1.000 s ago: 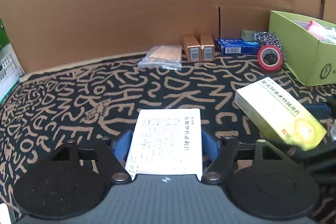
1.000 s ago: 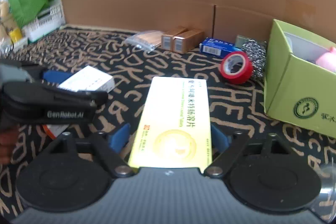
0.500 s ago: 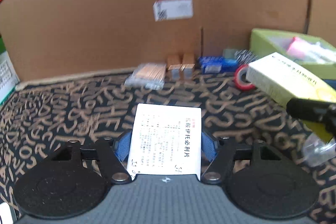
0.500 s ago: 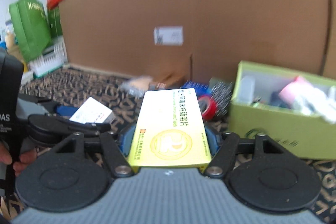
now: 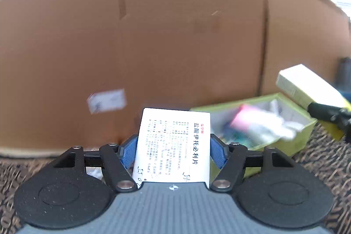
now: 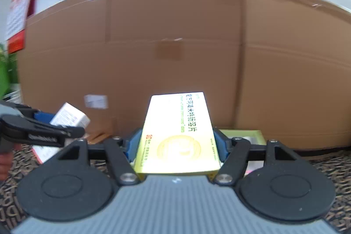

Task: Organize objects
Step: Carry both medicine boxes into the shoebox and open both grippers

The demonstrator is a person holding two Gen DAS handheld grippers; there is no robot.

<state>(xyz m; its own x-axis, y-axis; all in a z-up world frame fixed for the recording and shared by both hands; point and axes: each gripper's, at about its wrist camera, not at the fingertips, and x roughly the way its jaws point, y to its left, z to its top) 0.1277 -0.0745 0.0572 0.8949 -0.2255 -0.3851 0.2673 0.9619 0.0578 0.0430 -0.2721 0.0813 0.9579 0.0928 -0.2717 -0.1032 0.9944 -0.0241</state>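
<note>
1. A tall cardboard wall (image 5: 175,36) fills the background in both views, with a small white label (image 5: 106,100) stuck low on it.
2. The green box (image 5: 305,135) stands open at the foot of that wall, ahead and to the right of the left tongs; its contents are a blur of pink and white, too smeared to name.
3. The patterned counter (image 5: 324,159) shows only in strips at the bottom edges, dark with tan lettering.
4. Left tongs (image 5: 173,149) are clamped on the white box (image 5: 173,146), blue pads pressing both of its long sides, the box raised clear of the counter.
5. That white box is flat and rectangular, printed with black Chinese text, a small red mark near its top and handwriting along its lower edge.
6. Its far end overlaps the left rim of the green box in the left view.
7. Right tongs (image 6: 176,146) grip the yellow box (image 6: 177,135), pads on both sides, also held up in the air.
8. The yellow box is long, pale yellow, with a gold round emblem and green lettering down its right side.
9. From the left view, the yellow box sits high at the right, above the green box's right end.
10. From the right view, the left tongs and white box appear at the left, well apart from the yellow box.
</note>
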